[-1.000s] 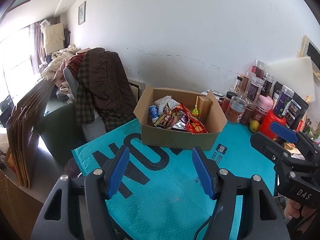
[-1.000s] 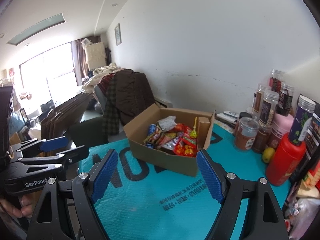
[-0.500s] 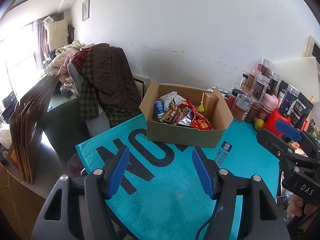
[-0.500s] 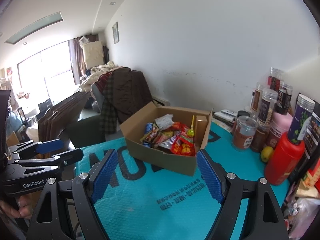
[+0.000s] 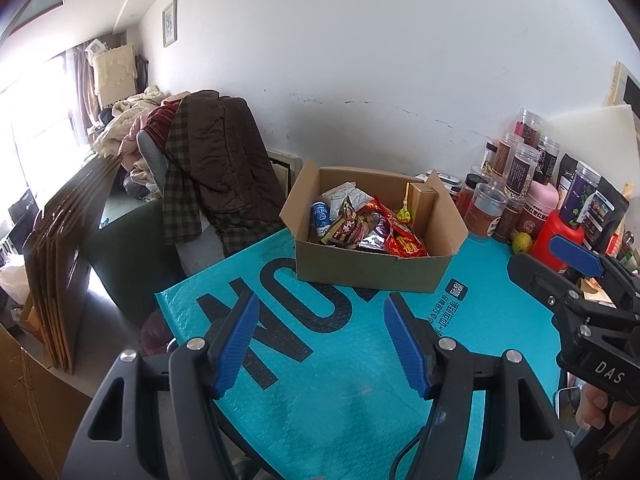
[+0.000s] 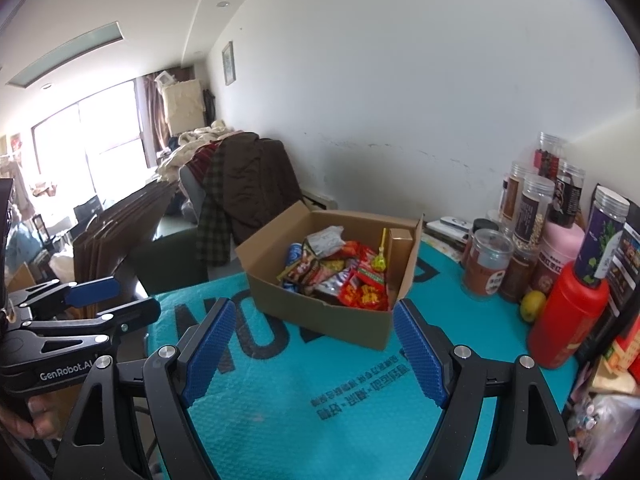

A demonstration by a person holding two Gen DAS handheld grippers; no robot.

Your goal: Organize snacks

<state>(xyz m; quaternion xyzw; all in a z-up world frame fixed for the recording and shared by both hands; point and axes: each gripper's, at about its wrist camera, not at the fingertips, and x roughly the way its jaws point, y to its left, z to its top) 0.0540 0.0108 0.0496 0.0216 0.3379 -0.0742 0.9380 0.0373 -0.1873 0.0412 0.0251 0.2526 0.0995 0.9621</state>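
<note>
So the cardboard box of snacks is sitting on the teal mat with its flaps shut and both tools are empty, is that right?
Not quite: the cardboard box is open at the top, with the snacks showing inside, as the left wrist view shows. It does sit on the teal mat, and the left tool and right tool are both empty.

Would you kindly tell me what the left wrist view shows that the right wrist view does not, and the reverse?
Only the left wrist view shows the right gripper from outside, at its right edge. Only the right wrist view shows the left gripper from outside, at its left edge, and a rectangular ceiling light panel. Both show the open brown cardboard box of snack packets on the teal printed mat, with the red plastic bottle beside clear jars.
</note>
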